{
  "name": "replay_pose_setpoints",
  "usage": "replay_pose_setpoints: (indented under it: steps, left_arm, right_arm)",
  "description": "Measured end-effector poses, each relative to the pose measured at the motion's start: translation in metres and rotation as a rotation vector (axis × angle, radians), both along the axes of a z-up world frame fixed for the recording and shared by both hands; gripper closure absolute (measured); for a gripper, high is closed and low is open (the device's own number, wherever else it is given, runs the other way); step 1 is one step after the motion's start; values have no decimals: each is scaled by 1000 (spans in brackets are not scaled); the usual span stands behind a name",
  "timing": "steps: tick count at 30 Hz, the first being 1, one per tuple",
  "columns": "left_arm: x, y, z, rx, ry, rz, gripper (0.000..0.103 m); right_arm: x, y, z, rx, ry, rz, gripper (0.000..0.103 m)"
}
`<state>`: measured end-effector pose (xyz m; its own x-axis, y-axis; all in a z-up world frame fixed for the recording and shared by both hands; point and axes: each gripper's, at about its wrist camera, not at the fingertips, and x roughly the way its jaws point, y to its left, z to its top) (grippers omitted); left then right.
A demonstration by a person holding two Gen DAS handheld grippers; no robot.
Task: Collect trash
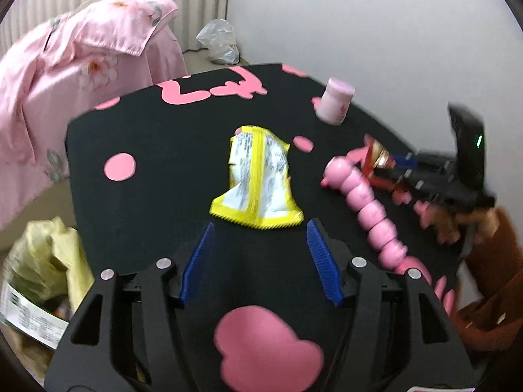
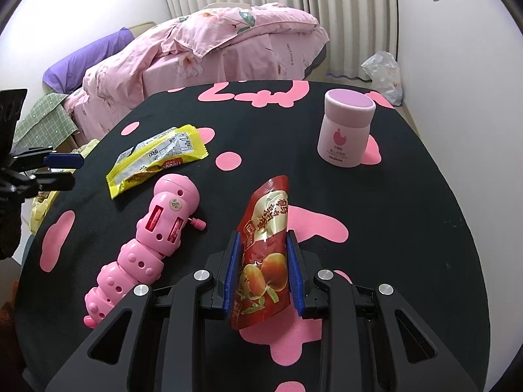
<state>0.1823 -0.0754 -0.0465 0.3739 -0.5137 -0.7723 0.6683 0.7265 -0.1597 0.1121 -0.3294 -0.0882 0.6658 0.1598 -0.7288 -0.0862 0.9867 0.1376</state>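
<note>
Right claw (image 2: pixel 263 245) clamping red snack pouch (image 2: pixel 264 254), left claw (image 1: pixel 260 232) spread before yellow wrapper (image 1: pixel 256 179)

Right gripper (image 2: pixel 263 245) at near centre, blue pads (image 2: pixel 234 271) clamped on a red snack pouch (image 2: pixel 265 254), pouch standing up between the fingers, top end tilted right. Black table (image 2: pixel 425 212) with pink blobs. Pink caterpillar toy (image 2: pixel 147 245) lies left of the pouch, apart from it, running diagonally near-left to far-right. Yellow wrapper (image 2: pixel 157 158) flat just beyond the toy's head. Pink jar (image 2: pixel 346 130) upright at far right. Left gripper (image 2: pixel 62 170) at the left edge, off the table rim, fingers apart. Pink bedding (image 2: pixel 202 49) and a plastic bag (image 2: pixel 384 75) beyond the table.
</note>
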Motion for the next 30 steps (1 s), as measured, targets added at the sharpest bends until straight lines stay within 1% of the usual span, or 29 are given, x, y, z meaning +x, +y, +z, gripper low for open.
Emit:
replay_pose_setpoints:
  steps: [1, 4, 5, 7, 9, 11, 12, 13, 15, 16, 18, 19, 25, 30]
  left_arm:
    - [3, -3, 1, -16, -1, 21, 39]
    - [17, -19, -4, 8, -34, 95, 39]
    - [22, -25, -8, 20, -30, 107, 39]
    - [32, -38, -21, 75, -18, 136, 39]
    - [36, -45, -32, 105, 23, 148, 40]
    - [35, -48, -36, 107, 40, 165, 43]
    - [33, -48, -35, 104, 37, 167, 51]
    - [32, -50, -36, 100, 40, 163, 62]
    - [31, -50, -38, 86, 61, 156, 65]
    - [30, -49, -37, 71, 67, 159, 70]
    - [29, -46, -35, 44, 80, 165, 77]
    - [28, -44, -32, 31, 80, 171, 78]
    - [14, -34, -11, -2, 36, 185, 79]
    - [-8, -22, 16, -10, -48, 192, 79]
  right_arm:
    - [0, 0, 0, 0, 0, 0, 76]
    - [-1, 1, 1, -6, -2, -2, 76]
    - [-2, 2, 1, -6, -2, -2, 76]
    - [-3, 2, 1, -3, -2, -2, 76]
    - [-5, 2, 1, 3, -1, -5, 76]
    - [-7, 4, 1, 11, -2, -3, 76]
    - [-8, 5, 1, 13, -2, -2, 76]
    - [-8, 5, 1, 13, -3, 0, 76]
    - [-9, 6, 3, 15, -4, 1, 76]
    - [-9, 7, 4, 17, -5, 5, 76]
    - [-12, 10, 7, 13, -14, 11, 76]
    - [-13, 11, 10, 10, -19, 12, 76]
    - [-23, 15, 26, 7, -53, 7, 76]
    - [-33, 26, 52, -9, -110, 16, 76]
